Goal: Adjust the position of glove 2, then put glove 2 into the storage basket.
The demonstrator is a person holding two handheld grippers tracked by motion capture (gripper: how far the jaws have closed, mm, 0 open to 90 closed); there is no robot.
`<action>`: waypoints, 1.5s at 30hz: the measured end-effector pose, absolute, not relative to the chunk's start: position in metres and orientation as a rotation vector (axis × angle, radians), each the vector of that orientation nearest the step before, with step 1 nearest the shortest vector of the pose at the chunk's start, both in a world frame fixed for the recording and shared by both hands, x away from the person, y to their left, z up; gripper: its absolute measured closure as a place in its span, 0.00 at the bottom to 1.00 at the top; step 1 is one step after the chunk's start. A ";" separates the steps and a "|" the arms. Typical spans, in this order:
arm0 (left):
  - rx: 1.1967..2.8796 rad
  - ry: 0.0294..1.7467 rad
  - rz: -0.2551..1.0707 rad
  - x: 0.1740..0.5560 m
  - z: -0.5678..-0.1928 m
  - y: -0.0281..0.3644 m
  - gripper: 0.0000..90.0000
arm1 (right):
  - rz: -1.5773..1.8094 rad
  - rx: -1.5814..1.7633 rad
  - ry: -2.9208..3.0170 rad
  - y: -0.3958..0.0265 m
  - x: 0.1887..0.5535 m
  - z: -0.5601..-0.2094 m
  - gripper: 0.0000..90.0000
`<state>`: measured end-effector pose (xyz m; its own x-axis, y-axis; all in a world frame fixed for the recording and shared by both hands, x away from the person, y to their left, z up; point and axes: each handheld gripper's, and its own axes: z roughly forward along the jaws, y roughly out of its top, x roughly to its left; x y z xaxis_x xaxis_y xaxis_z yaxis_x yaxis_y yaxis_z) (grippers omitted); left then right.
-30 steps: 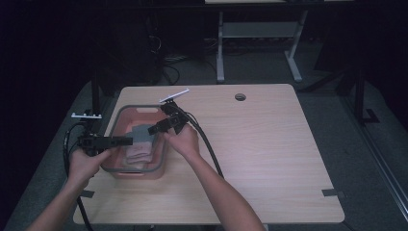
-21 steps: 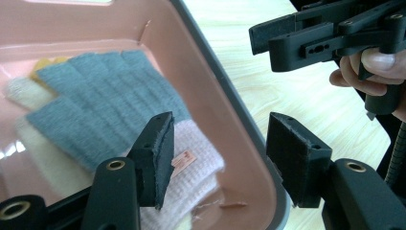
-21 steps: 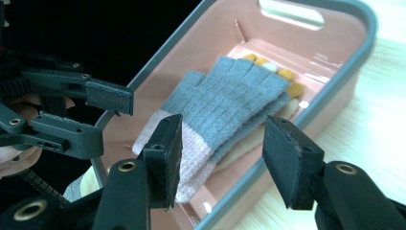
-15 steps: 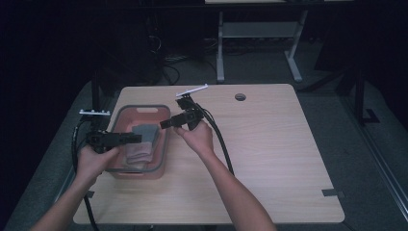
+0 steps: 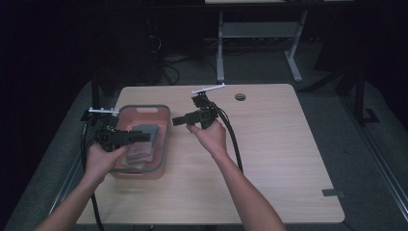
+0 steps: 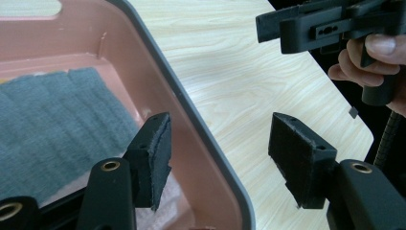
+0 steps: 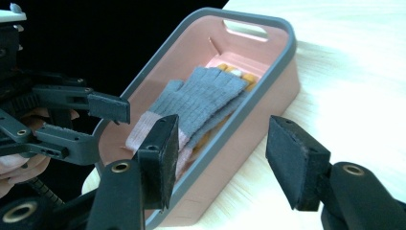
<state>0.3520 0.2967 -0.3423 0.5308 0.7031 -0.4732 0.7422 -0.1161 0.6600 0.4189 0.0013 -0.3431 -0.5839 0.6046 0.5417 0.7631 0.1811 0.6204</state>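
Both handheld grippers are matte black. The left gripper has two blocky fingers faced with dark, slightly frayed foam pads, each fixed to a rounded black arm by brass-coloured screw inserts. The right gripper is built the same way, with small holes in the sides of its pads. A ribbed black cable trails from each body, and a pale, thin plate sits on top of each. The person's forearms are bare, with no sleeves in sight.
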 end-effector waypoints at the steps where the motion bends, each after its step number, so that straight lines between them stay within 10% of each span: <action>1: 1.843 1.192 -0.054 0.352 -0.342 0.295 0.45 | -1.367 -1.336 -2.278 -0.001 0.419 -0.343 0.50; 45: 1.934 1.071 -0.131 0.358 -0.345 0.222 0.41 | -1.388 -1.554 -2.151 -0.109 0.402 -0.366 0.47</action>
